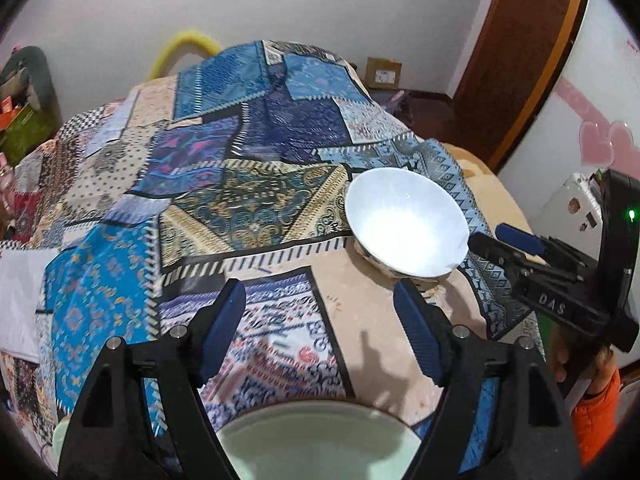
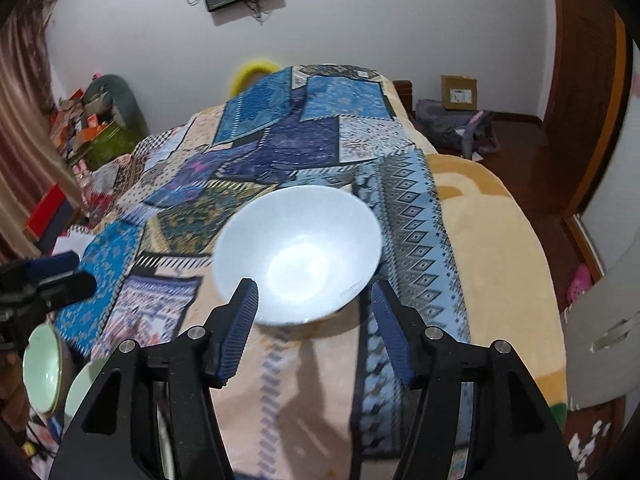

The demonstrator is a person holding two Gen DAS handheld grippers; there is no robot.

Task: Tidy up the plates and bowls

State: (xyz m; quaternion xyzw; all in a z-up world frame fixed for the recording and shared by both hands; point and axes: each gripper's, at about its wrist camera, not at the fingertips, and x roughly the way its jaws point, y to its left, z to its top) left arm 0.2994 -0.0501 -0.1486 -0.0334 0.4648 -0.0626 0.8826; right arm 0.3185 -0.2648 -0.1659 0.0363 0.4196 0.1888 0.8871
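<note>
Far left in the right wrist view, we note two pale green bowls [image 2: 42,364] leaning near the edge of the patchwork cloth [image 2: 280,144], one behind the other, partly cut off by our own gripper body. Just above them the left gripper [image 2: 60,276] enters from the frame edge; its own camera shows it hovering over a pale green plate [image 1: 320,440], jaws spread wide, nothing between the pads.

Moving right, the white bowl [image 2: 298,254] sits on the cloth, tilted toward us rather than level. The right gripper [image 2: 314,300] stands just short of its near rim, jaws well apart and empty, one finger [image 2: 240,320] at either side of the bowl's near edge. From the left wrist view the same white bowl [image 1: 406,222] appears near the cloth's right border, with the right gripper [image 1: 500,240] pointing at it from the right.

Risks as we judge them: the surface looks soft and uneven, so a nudge on the rim could rock or slide the bowl instead of seating it. A smooth, thin rim may slip from the pads if pinched shallow. The leaning green bowls could clatter if the left gripper brushes them.

Writing: "DAS" is legible on the right gripper's body in the left wrist view. A cardboard box [image 2: 458,92] by the far wall carries a label, too small to read.
</note>
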